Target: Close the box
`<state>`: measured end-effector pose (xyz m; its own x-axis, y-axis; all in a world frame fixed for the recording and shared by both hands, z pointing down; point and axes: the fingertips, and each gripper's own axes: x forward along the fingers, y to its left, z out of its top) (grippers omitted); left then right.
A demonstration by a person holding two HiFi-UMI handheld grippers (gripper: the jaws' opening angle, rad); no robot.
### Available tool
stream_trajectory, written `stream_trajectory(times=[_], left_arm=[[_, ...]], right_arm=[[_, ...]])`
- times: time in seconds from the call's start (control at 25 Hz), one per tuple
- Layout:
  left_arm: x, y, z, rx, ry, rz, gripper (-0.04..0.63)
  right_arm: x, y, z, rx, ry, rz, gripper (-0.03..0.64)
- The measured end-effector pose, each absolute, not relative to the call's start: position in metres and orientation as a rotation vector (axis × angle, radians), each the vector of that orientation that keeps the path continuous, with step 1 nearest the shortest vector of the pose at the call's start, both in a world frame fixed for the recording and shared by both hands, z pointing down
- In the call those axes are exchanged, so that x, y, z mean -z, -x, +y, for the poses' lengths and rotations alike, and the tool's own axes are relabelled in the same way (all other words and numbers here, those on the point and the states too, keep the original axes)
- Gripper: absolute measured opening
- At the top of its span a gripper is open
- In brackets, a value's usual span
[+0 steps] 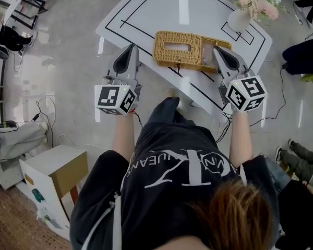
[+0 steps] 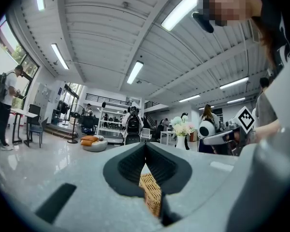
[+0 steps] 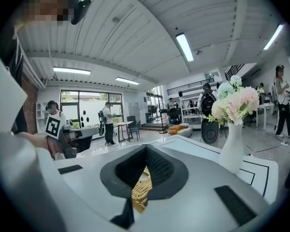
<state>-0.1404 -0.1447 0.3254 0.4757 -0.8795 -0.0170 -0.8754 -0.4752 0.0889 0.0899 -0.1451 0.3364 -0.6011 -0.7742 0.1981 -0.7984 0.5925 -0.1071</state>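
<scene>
A woven wicker box (image 1: 177, 48) with a slotted top lies on the white table (image 1: 146, 9), near its front edge. More wicker (image 1: 215, 40) adjoins it on the right; I cannot tell whether that is an open lid. My left gripper (image 1: 132, 48) hovers left of the box, off the table's front corner, jaws shut and empty. My right gripper (image 1: 217, 49) is over the box's right end, shut, holding nothing. Wicker (image 2: 152, 195) shows below the closed tips of the left gripper (image 2: 145, 145) in its own view. The right gripper (image 3: 146, 147) likewise has wicker (image 3: 141, 190) beneath it.
A white vase (image 1: 239, 20) of pink flowers stands on the table behind the box's right end, close to my right gripper, with the vase (image 3: 232, 149) seen at right. A white-and-wood cabinet (image 1: 52, 176) sits on the floor at lower left. People stand around the room.
</scene>
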Motion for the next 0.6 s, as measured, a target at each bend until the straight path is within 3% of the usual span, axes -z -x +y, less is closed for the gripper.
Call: stream_trajectory(times=[0.6], left_arm=[[-0.302, 0.143, -0.151, 0.141, -2.658, -1.615, 0.009]], right_arm=[[-0.297, -0.111, -0.155, -0.101, -1.514, -2.74, -0.002]])
